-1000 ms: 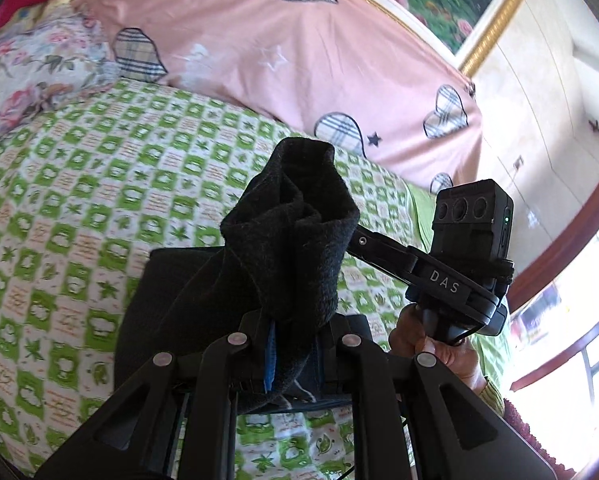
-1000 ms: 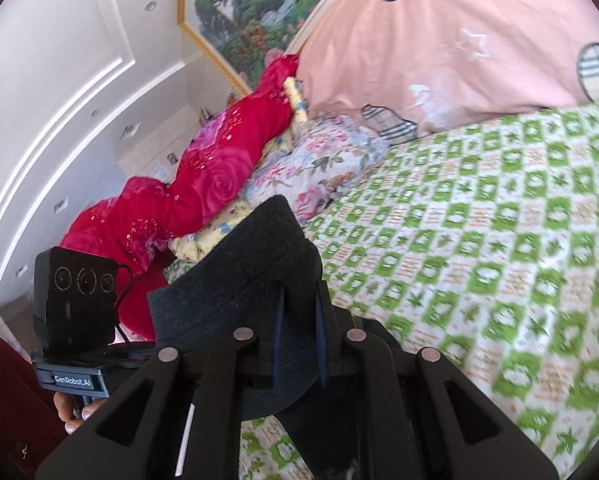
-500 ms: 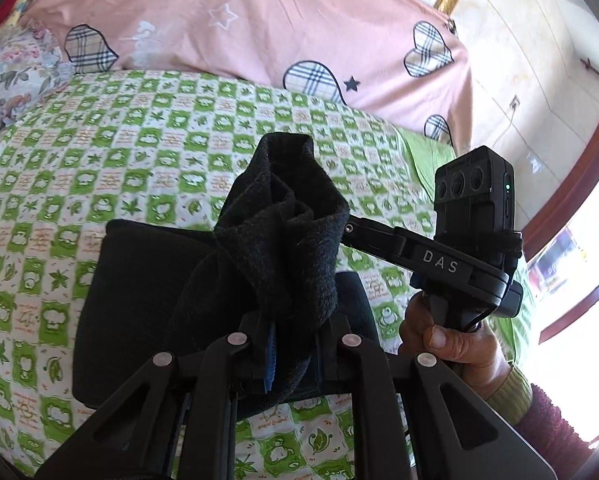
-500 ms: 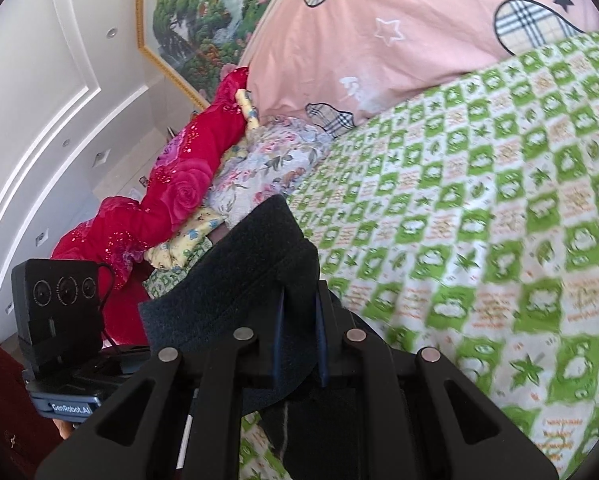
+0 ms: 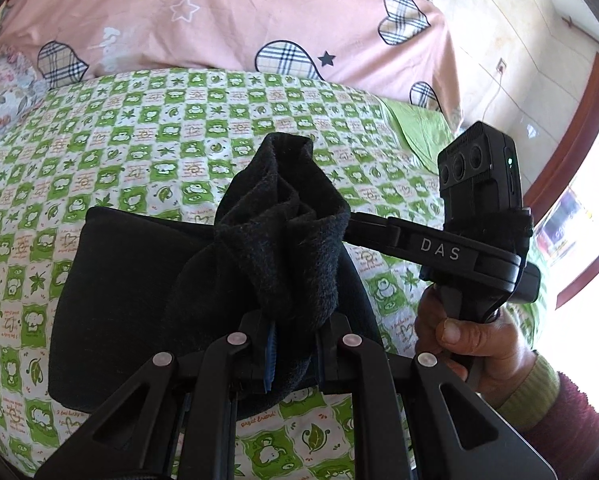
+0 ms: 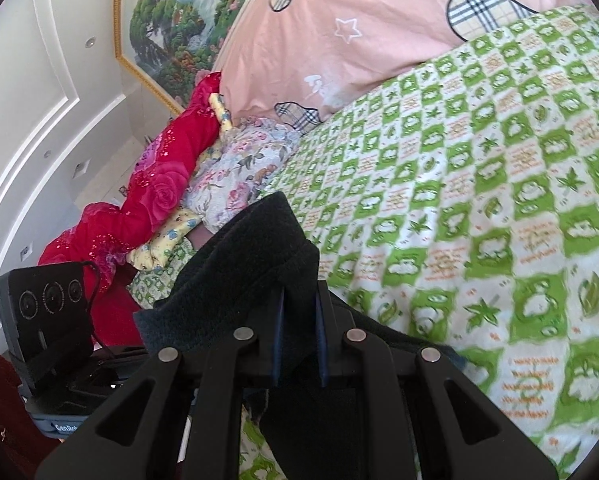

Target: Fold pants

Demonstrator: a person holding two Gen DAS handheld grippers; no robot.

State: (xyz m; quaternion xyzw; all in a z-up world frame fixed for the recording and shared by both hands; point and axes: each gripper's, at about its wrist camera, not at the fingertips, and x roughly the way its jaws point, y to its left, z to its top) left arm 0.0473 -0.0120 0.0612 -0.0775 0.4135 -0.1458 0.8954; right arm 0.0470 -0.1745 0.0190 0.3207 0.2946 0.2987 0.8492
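Observation:
The dark pants (image 5: 139, 300) lie partly folded on the green-checked bedspread (image 5: 159, 140). My left gripper (image 5: 293, 336) is shut on a bunched end of the pants, which stands up in front of the camera. My right gripper (image 6: 299, 332) is shut on another edge of the pants (image 6: 255, 264) and holds it above the bed. The right gripper's body (image 5: 479, 232), held in a hand, shows to the right in the left wrist view. The left gripper's body (image 6: 51, 320) shows at the lower left in the right wrist view.
A pink quilt with plaid hearts (image 5: 239, 20) lies along the far side of the bed. A floral pillow (image 6: 243, 168) and a red blanket (image 6: 147, 200) are piled at the head. A framed painting (image 6: 179, 20) hangs on the wall. A window (image 5: 579, 220) is at the right.
Both grippers have moved forward over the bed with the pants' edges held. More of the folded dark pants lies flat on the bedspread under the left gripper.

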